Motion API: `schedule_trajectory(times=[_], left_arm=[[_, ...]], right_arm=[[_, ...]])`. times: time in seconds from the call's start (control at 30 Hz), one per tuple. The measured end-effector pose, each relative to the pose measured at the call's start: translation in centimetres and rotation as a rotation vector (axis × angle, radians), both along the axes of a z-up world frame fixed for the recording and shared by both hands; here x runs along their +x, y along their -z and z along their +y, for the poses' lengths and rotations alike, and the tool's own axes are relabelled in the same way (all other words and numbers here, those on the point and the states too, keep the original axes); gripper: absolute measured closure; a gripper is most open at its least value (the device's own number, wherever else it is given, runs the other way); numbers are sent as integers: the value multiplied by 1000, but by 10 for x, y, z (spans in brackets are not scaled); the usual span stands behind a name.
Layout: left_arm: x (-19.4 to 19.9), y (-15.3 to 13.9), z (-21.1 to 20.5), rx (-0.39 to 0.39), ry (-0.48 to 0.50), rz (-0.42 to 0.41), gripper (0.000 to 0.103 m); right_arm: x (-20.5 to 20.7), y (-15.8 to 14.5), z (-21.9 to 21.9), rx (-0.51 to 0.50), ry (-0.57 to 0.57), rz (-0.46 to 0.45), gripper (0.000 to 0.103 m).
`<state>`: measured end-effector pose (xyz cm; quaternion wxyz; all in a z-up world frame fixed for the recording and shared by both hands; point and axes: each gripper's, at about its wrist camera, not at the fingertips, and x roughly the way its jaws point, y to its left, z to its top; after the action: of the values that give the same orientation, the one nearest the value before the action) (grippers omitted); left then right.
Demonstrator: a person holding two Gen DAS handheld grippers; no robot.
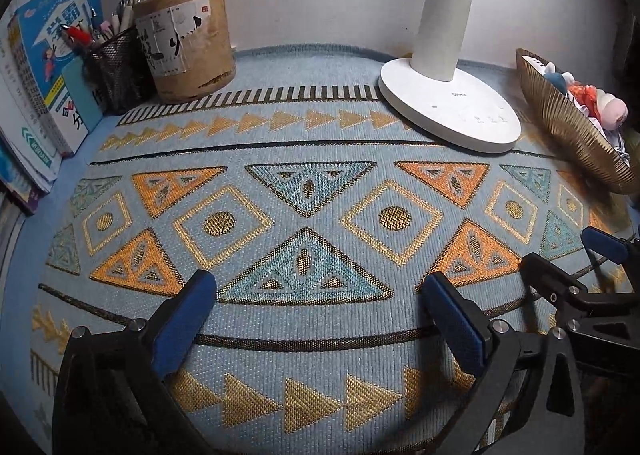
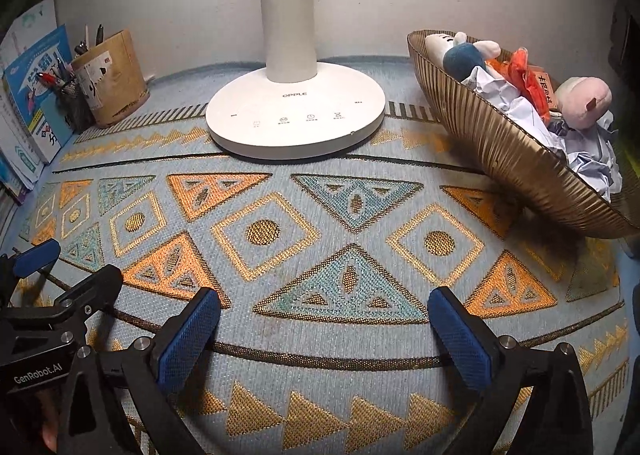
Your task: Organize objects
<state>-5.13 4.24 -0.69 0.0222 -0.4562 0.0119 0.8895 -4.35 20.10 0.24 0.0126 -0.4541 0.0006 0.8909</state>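
My left gripper [image 1: 320, 291] is open and empty, low over the patterned mat [image 1: 308, 335]. My right gripper [image 2: 324, 307] is open and empty too, beside the left one; it shows at the right edge of the left wrist view [image 1: 568, 259], and the left gripper [image 2: 68, 259] shows at the left edge of the right wrist view. A gold ribbed bowl [image 2: 500, 143] at the right holds plush toys [image 2: 584, 99], crumpled paper and an orange item. The bowl also shows in the left wrist view [image 1: 568, 123].
A white lamp base [image 2: 296, 115] stands at the back middle, also in the left wrist view [image 1: 448, 107]. A wooden pen holder [image 1: 188, 47] and a black mesh pen cup [image 1: 114, 63] stand back left. Books [image 1: 44, 87] lean at the left.
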Motion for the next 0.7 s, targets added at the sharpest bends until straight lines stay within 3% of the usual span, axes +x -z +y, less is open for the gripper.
schedule_trajectory(times=[0.7], left_arm=[[1, -2, 1, 8, -11, 3, 0]], right_arm=[[-2, 0, 1, 2, 0, 1, 0]])
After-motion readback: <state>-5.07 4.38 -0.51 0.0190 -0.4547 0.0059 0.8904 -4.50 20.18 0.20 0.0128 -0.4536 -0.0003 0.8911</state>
